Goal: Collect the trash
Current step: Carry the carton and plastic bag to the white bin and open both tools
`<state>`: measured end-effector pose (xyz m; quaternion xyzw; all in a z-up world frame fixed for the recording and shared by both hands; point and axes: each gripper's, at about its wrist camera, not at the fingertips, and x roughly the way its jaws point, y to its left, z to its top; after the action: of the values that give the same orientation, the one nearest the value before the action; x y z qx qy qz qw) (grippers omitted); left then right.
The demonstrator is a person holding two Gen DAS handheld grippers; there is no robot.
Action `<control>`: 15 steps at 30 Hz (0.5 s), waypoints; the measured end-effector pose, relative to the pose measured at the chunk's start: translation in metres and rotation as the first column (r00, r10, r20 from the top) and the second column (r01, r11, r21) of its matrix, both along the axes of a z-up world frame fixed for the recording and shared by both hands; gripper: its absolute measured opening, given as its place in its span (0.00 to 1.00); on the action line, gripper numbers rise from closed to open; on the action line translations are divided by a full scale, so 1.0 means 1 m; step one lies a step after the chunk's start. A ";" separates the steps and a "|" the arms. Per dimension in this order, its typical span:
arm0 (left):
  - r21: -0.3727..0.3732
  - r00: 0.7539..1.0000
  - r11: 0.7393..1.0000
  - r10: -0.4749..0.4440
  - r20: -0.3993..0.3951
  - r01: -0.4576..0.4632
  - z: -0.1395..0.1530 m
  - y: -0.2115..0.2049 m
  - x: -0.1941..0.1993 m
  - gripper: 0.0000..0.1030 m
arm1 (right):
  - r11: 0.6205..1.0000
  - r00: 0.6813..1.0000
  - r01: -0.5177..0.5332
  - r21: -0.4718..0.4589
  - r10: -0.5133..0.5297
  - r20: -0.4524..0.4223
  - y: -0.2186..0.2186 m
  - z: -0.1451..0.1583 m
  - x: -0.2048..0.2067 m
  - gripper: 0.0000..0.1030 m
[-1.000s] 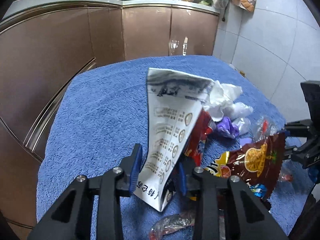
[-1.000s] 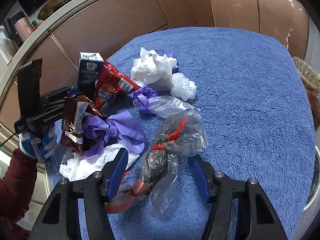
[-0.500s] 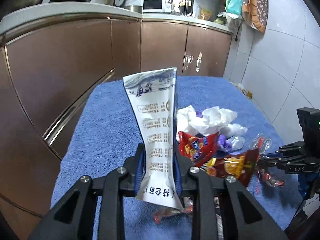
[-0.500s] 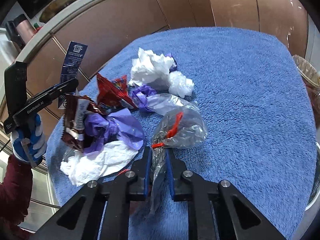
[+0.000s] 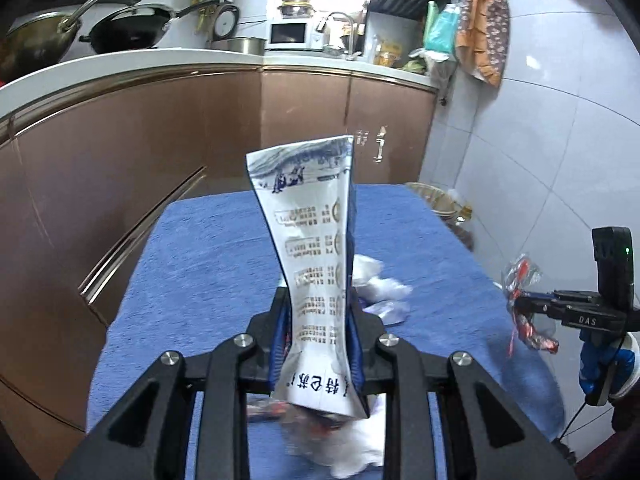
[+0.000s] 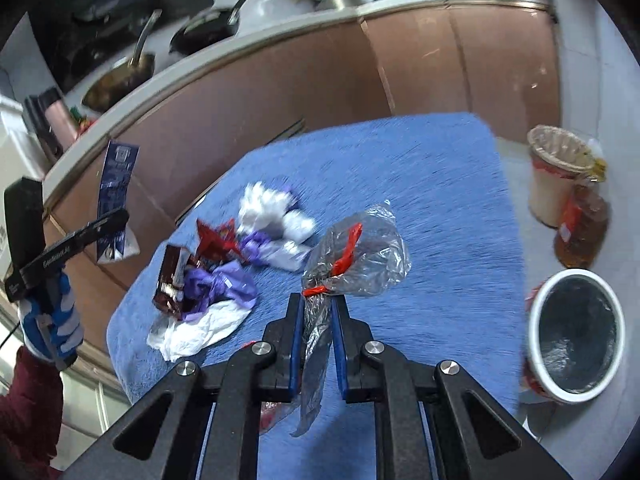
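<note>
My left gripper (image 5: pixel 318 316) is shut on a squashed white and blue drink carton (image 5: pixel 316 240), held upright above the blue towel-covered table (image 5: pixel 208 264). The same carton (image 6: pixel 116 200) shows in the right wrist view, lifted at the left. My right gripper (image 6: pixel 316 312) is shut on a clear plastic bag with red ties (image 6: pixel 356 256), raised off the table. That bag (image 5: pixel 522 280) also hangs at the right of the left wrist view. A pile of wrappers, purple plastic and white tissue (image 6: pixel 224 280) lies on the towel.
A white bin with a dark inside (image 6: pixel 576 328) stands on the floor at the right. Behind it are a lined wicker basket (image 6: pixel 556 172) and an amber bottle (image 6: pixel 582 228). Brown cabinets (image 5: pixel 160 152) with a white counter curve round the table's far side.
Both grippers have risen with their loads; the carton and the plastic bag now hang above the towel. The right gripper went from open around the bag to shut on it.
</note>
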<state>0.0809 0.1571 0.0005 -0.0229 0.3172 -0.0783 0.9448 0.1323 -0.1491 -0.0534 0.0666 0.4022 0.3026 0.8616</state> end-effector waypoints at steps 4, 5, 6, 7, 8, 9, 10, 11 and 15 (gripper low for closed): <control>-0.003 0.998 0.998 -0.064 0.004 0.064 0.008 -0.036 0.004 0.24 | 0.996 0.995 0.092 0.014 -0.093 0.048 -0.042 0.019 -0.009 0.13; -0.005 0.996 0.996 -0.084 0.005 0.084 0.010 -0.047 0.005 0.24 | 0.993 0.992 0.113 0.016 -0.114 0.057 -0.047 0.020 -0.011 0.13; -0.003 0.994 0.994 -0.105 0.005 0.105 0.011 -0.059 0.008 0.24 | 0.991 0.989 0.134 0.018 -0.135 0.065 -0.055 0.021 -0.013 0.13; -0.003 0.992 0.992 -0.127 0.006 0.127 0.013 -0.072 0.012 0.24 | 0.986 0.983 0.165 0.019 -0.166 0.075 -0.067 0.024 -0.015 0.13; -0.007 0.988 0.988 -0.152 0.005 0.152 0.015 -0.085 0.016 0.24 | 0.982 0.979 0.187 0.018 -0.188 0.082 -0.074 0.025 -0.015 0.13; -0.013 0.985 0.985 -0.172 0.002 0.172 0.016 -0.096 0.020 0.24 | 0.978 0.974 0.209 0.016 -0.209 0.087 -0.082 0.026 -0.015 0.13; -0.019 0.981 0.981 -0.196 -0.001 0.195 0.017 -0.110 0.026 0.24 | 0.973 0.969 0.230 0.011 -0.231 0.094 -0.090 0.028 -0.015 0.13; -0.023 0.977 0.976 -0.215 -0.002 0.215 0.018 -0.121 0.030 0.24 | 0.966 0.961 0.258 0.001 -0.257 0.104 -0.097 0.027 -0.014 0.13; -0.040 0.951 0.951 -0.307 -0.028 0.306 0.018 -0.182 0.060 0.24 | 0.939 0.932 0.343 -0.040 -0.334 0.140 -0.125 0.028 -0.006 0.13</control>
<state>0.1413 -0.0245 0.0187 0.0086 0.3316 -0.2291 0.9151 0.1258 -0.2737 -0.0257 0.0874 0.3368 0.1403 0.9270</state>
